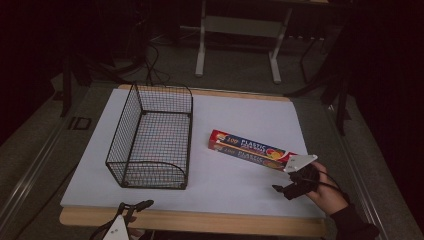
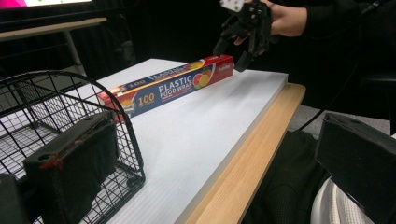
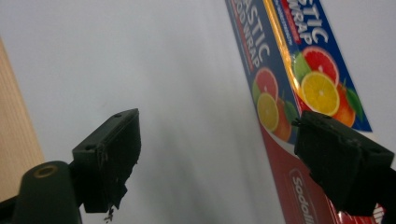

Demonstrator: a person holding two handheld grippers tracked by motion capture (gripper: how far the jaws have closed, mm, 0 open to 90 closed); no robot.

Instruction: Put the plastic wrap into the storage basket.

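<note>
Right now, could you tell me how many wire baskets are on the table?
1. The wire basket stands on the left part of the white board, left of the plastic wrap box; no other basket is visible.

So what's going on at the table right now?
Right gripper jaws open beside plastic wrap box, nothing held. Left gripper open at table edge. Wire basket empty, path clear.

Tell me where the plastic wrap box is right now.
In the high view the plastic wrap box lies flat on the white board, right of the wire basket, its near end beside the right gripper.
</note>
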